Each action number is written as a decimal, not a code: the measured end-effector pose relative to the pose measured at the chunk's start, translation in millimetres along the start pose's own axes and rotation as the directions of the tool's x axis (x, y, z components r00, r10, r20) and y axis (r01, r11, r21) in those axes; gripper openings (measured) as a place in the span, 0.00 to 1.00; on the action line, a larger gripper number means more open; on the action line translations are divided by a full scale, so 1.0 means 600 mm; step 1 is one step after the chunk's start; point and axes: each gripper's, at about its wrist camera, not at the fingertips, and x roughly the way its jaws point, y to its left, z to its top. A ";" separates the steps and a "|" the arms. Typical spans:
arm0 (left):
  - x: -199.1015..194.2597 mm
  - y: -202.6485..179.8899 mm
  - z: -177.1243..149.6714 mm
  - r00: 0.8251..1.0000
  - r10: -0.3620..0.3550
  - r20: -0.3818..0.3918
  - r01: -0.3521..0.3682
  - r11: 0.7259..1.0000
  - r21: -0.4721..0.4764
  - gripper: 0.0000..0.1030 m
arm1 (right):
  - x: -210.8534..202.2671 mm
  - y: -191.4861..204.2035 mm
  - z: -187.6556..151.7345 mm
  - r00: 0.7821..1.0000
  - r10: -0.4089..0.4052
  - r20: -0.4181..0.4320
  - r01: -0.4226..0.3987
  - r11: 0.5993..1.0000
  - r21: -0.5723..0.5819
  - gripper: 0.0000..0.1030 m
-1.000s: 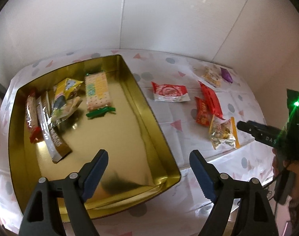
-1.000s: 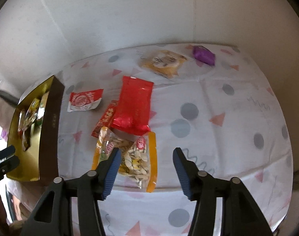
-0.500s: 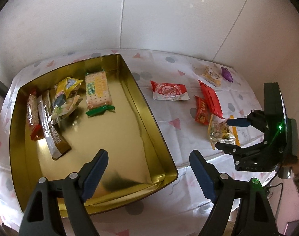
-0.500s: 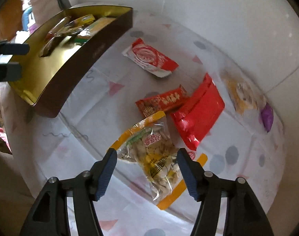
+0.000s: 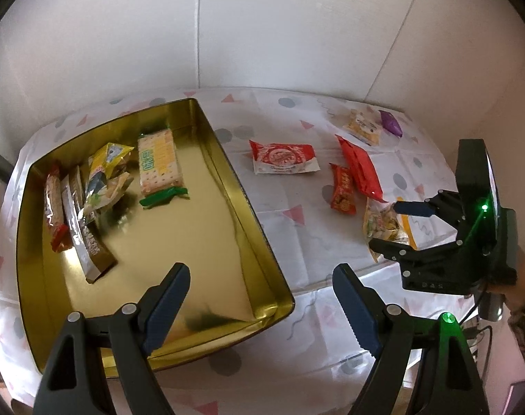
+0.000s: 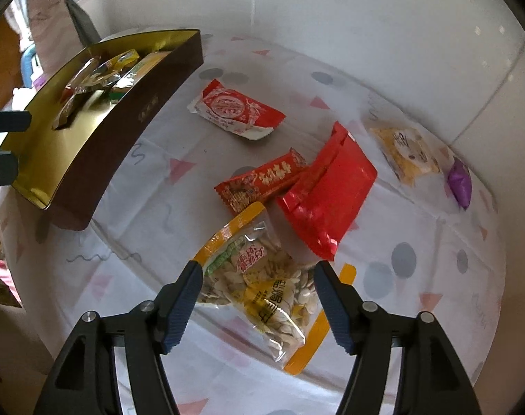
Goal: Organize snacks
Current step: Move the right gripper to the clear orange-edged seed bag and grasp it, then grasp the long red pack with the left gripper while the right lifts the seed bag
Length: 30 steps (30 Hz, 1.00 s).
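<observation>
Right wrist view: right tool (image 6: 257, 282) spread wide, its fingers either side of the seed packet (image 6: 262, 285), gripping nothing.
Left tool (image 5: 260, 285): wide open, empty, over the gold tin's (image 5: 248, 207) near corner.
Seed packet: on the bench (image 6: 418, 228) near its front edge, long axis running away toward the red pouch (image 6: 328, 193).
Writing: printed characters, not legible.
</observation>
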 end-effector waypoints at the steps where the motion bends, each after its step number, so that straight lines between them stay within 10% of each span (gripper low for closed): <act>1: 0.000 -0.001 0.001 1.000 0.001 0.000 -0.001 1.000 0.003 0.83 | -0.005 -0.002 -0.005 1.000 0.012 -0.003 -0.012 1.000 0.007 0.66; 9: 0.004 -0.016 -0.004 1.000 0.004 -0.014 -0.004 1.000 0.012 0.83 | -0.019 -0.025 -0.007 0.990 0.102 -0.102 -0.108 0.992 -0.060 0.67; 19: 0.004 -0.029 -0.004 1.000 0.011 -0.017 -0.011 1.000 0.007 0.83 | 0.010 0.055 0.009 0.993 -0.059 -0.107 0.001 0.881 -0.474 0.69; 26: 0.002 -0.014 -0.006 0.999 0.032 -0.010 -0.032 0.999 -0.023 0.83 | 0.005 -0.031 0.001 0.992 -0.008 -0.128 -0.002 0.997 -0.078 0.69; 30: 0.010 -0.012 -0.003 0.999 0.038 -0.017 -0.039 0.999 -0.034 0.83 | -0.011 -0.133 -0.043 0.991 -0.014 -0.132 0.057 0.943 0.329 0.71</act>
